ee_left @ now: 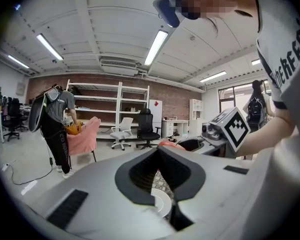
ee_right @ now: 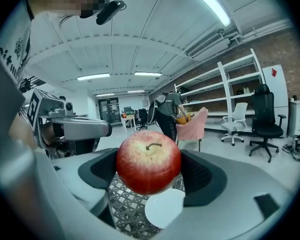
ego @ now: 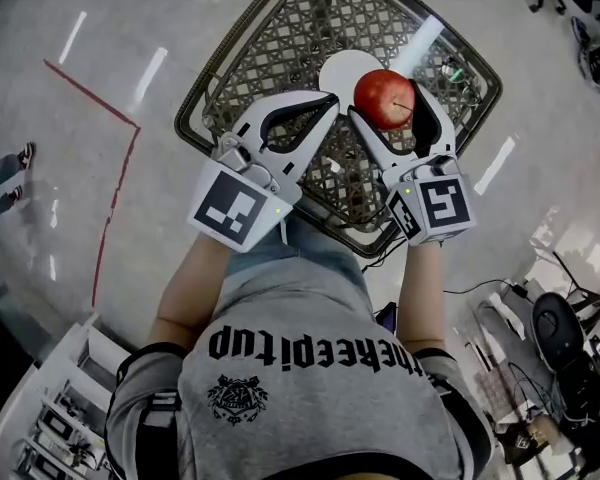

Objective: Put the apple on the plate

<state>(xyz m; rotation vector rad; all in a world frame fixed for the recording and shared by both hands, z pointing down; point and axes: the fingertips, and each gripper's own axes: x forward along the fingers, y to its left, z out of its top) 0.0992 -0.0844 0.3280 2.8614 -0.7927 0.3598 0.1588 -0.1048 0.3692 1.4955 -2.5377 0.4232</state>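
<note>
My right gripper [ego: 392, 106] is shut on a red apple [ego: 385, 98] with its stem up, holding it above a dark wicker table [ego: 270, 48]. In the right gripper view the apple [ee_right: 148, 164] fills the space between both pads, and the white plate [ee_right: 165, 207] lies on the wicker [ee_right: 125, 204] just below it. From the head view the plate [ego: 345, 68] shows partly, behind the apple. My left gripper [ego: 325, 103] hangs beside it at the left, shut with nothing held. Its joined tips [ee_left: 159, 151] leave a gap through which the plate [ee_left: 160, 204] shows.
A red tape line [ego: 110, 168] runs across the shiny floor to the left. A person's feet [ego: 5, 183] are at the far left, a white rack [ego: 40, 408] at lower left, cables and gear [ego: 570, 348] at right. Someone stands by a pink-draped chair [ee_left: 82, 136].
</note>
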